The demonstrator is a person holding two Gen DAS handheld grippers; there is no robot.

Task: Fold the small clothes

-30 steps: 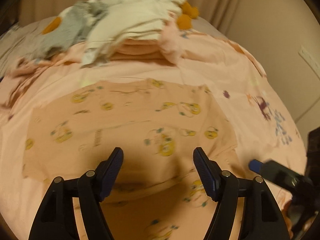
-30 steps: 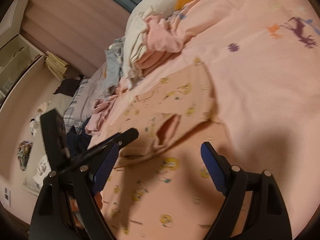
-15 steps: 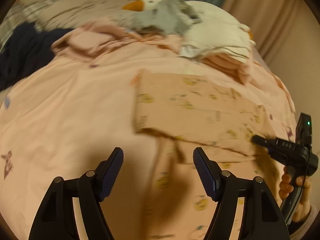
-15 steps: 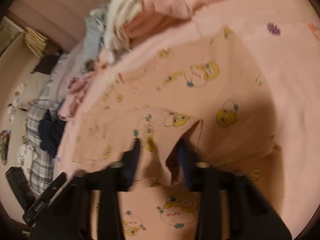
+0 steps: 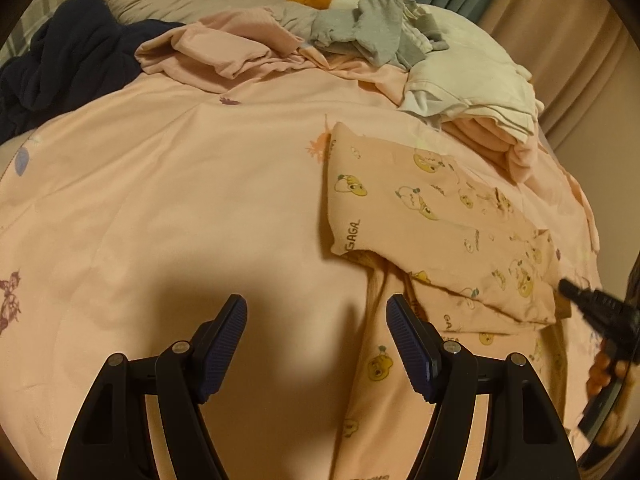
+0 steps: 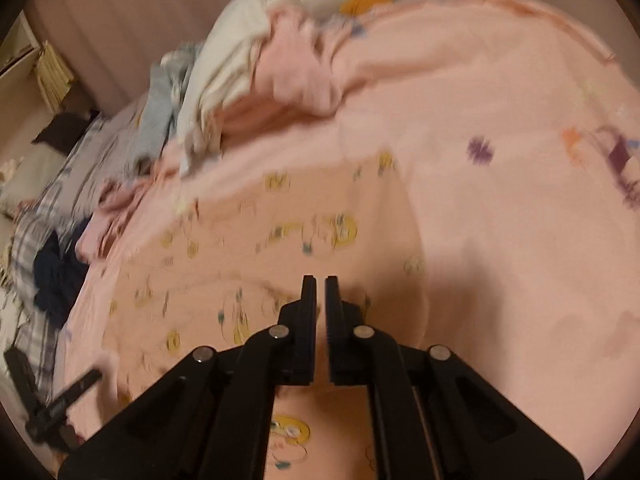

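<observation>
**Trainee:** Pink bedding (image 5: 168, 184) everywhere, and the chick-print garment (image 5: 436, 216) lies flat on the bed, just in front of the stack of folded clothes (image 5: 480, 92). What now?

**Coach:** Your right hand-held gripper (image 6: 318, 292) is closing to a sliver at the garment's near edge. The view is blurred, so I cannot tell whether any cloth is caught; check that before you lift.

**Trainee:** And my left?

**Coach:** Your left hand-held gripper (image 5: 316, 332) stands apart and empty over bare bedding, beside the garment's left edge. Bring it onto that edge, pinch one layer, then fold with both together.
</observation>
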